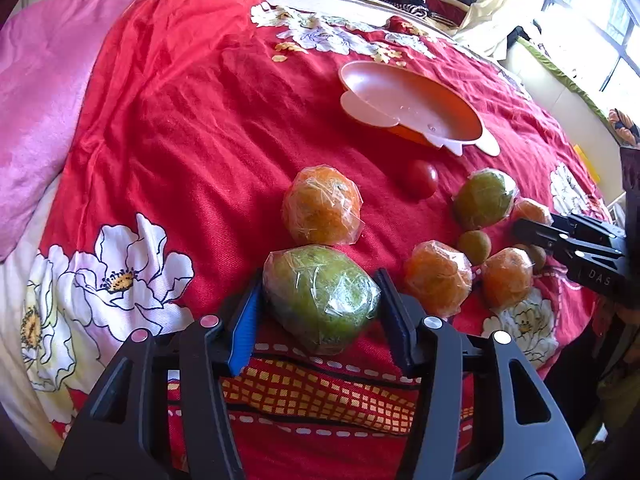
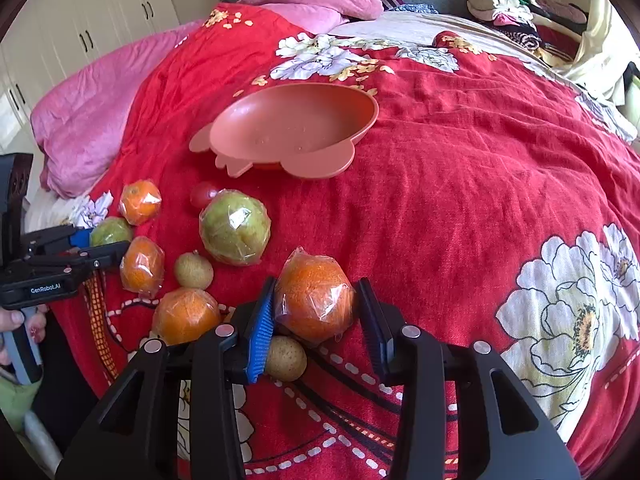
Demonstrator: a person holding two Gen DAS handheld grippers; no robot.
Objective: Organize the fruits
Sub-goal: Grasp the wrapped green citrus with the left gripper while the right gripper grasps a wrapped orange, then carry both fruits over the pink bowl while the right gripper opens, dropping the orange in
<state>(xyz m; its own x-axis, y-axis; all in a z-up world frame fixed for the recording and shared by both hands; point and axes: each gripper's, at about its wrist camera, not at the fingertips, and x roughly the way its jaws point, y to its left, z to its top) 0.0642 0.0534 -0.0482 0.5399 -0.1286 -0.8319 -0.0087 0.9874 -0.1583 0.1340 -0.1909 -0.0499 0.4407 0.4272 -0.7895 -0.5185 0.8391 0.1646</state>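
Observation:
Wrapped fruits lie on a red floral bedspread (image 1: 180, 140) near an empty orange bowl (image 1: 412, 98), which also shows in the right wrist view (image 2: 296, 128). My left gripper (image 1: 320, 300) is closed around a wrapped green fruit (image 1: 320, 300), its pads touching both sides. My right gripper (image 2: 316, 308) brackets a wrapped orange (image 2: 314, 302); the left pad touches it, the right pad stands just beside it. Near it lie a small brown fruit (image 2: 286, 358), another orange (image 2: 186, 314), a green pear (image 2: 236, 228) and a red tomato (image 2: 204, 194). A big orange (image 1: 322, 206) lies beyond the left gripper.
Pink blankets (image 1: 44, 92) are piled at the bed's left and head. Folded clothes (image 2: 516, 12) are stacked at the far right corner. White wardrobe doors (image 2: 88, 20) stand beyond the bed. A window (image 1: 600, 20) is on the right. Several small fruits (image 1: 474, 246) are scattered between the grippers.

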